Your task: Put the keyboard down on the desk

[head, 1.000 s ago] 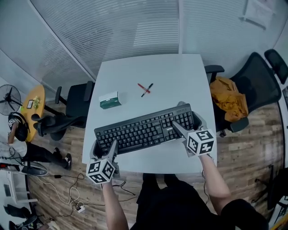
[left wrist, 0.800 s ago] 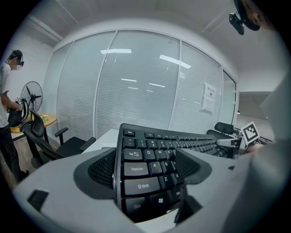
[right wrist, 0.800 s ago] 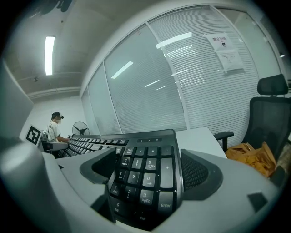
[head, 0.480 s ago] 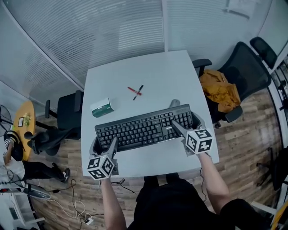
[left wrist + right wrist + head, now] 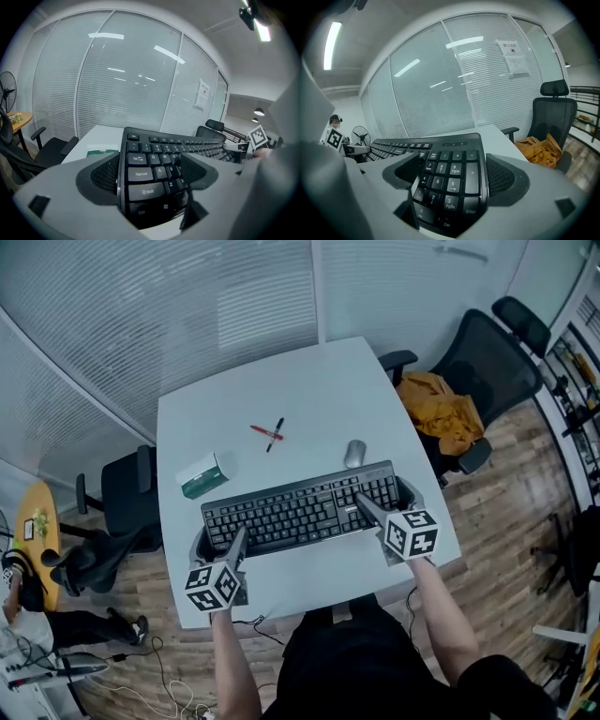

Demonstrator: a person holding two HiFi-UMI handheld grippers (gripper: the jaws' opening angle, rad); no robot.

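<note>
A black keyboard (image 5: pixel 300 507) stretches across the near half of the white desk (image 5: pixel 309 371), its long side slightly slanted. My left gripper (image 5: pixel 216 542) is shut on its left end; in the left gripper view the Shift and Caps Lock keys (image 5: pixel 140 176) lie between the grey fingers (image 5: pixel 101 176). My right gripper (image 5: pixel 382 502) is shut on the number-pad end (image 5: pixel 450 180), with one finger (image 5: pixel 506 176) on each side. Whether the keyboard touches the desk I cannot tell.
A grey mouse (image 5: pixel 353 454) lies just beyond the keyboard's far right edge. Two crossed pens (image 5: pixel 268 433) and a green-and-white box (image 5: pixel 199 475) lie farther back. A black chair holding orange cloth (image 5: pixel 441 409) stands at the right, another chair (image 5: pixel 127 498) at the left.
The head view has swung, so the desk sits further left in the picture. The mouse now shows clear of the keyboard's far edge. Both grippers keep their hold.
</note>
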